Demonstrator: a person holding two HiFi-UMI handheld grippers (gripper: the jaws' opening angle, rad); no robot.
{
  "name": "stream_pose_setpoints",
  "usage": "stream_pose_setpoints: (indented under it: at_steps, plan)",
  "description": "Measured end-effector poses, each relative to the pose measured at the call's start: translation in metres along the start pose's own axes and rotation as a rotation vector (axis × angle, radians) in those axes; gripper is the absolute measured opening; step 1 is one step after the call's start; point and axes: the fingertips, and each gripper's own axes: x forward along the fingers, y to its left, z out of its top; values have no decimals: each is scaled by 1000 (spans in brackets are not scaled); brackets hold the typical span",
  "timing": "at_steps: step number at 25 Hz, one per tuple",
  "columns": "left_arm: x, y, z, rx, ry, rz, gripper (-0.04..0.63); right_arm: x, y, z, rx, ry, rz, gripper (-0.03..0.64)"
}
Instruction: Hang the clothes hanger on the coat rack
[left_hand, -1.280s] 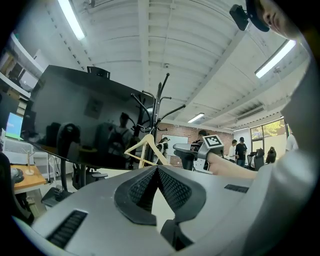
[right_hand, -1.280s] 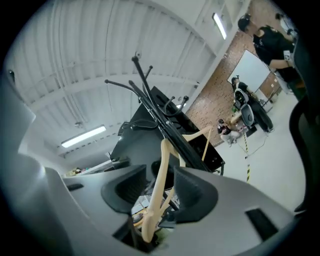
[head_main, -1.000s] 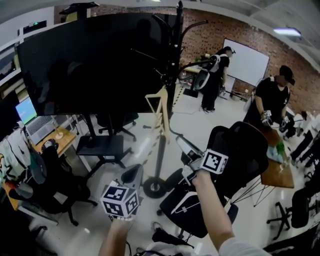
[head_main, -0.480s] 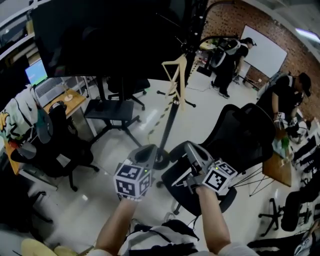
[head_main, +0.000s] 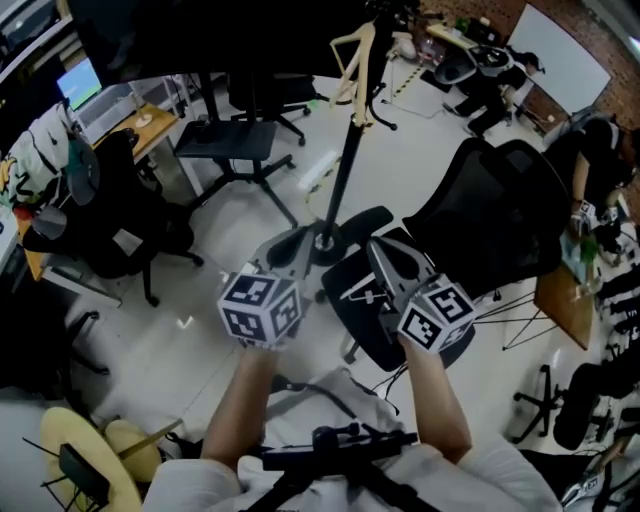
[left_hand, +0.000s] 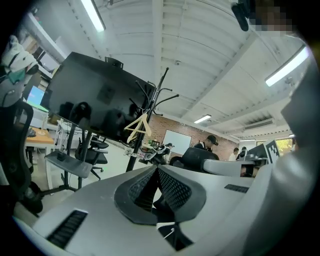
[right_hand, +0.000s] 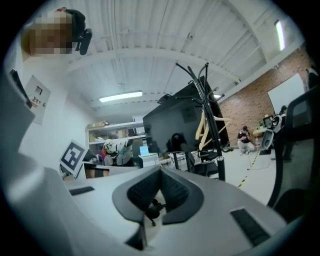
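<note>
Fingers (head_main: 392, 262) (closed, empty) well apart from hanger (head_main: 364, 75)

Light falls from above: long strip lights (left_hand: 93, 16) on the white ceiling (left_hand: 200, 60), one of them blown out to pure glare at the far right of the left gripper view. The pale floor (head_main: 150, 340) gives that light back evenly, with a bright patch of glare near the coat rack (head_main: 343, 170) pole. Shadows under the office chair (head_main: 480, 220) are soft and weak. The big screen (left_hand: 95, 102) and the chairs read as near-black masses with little detail. All three views bulge like a fisheye, with lines bowing and corners going dark. Close to the lens, the grey shells of the left gripper (left_hand: 155, 172) and right gripper (right_hand: 160, 175) look soft and out of focus.
</note>
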Motion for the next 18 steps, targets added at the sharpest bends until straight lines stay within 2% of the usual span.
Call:
stream_pose_setpoints:
  at_steps: [4,8,12,18]
  plan:
    - [1,-16,-22,-26,17,19,-9,-17,-11,-13,49,-29,-15,0]
    - [6,-35,-32,-34,26,4,-9,-20,-4,-27,105,-11,29,0]
    - [11,-55,-41,-22,45,-19,-9,-26,-5,-32,63,17,16,0]
    - [16,-69,-50,-36,69,-56,-9,-32,-10,-44,80,34,-4,0]
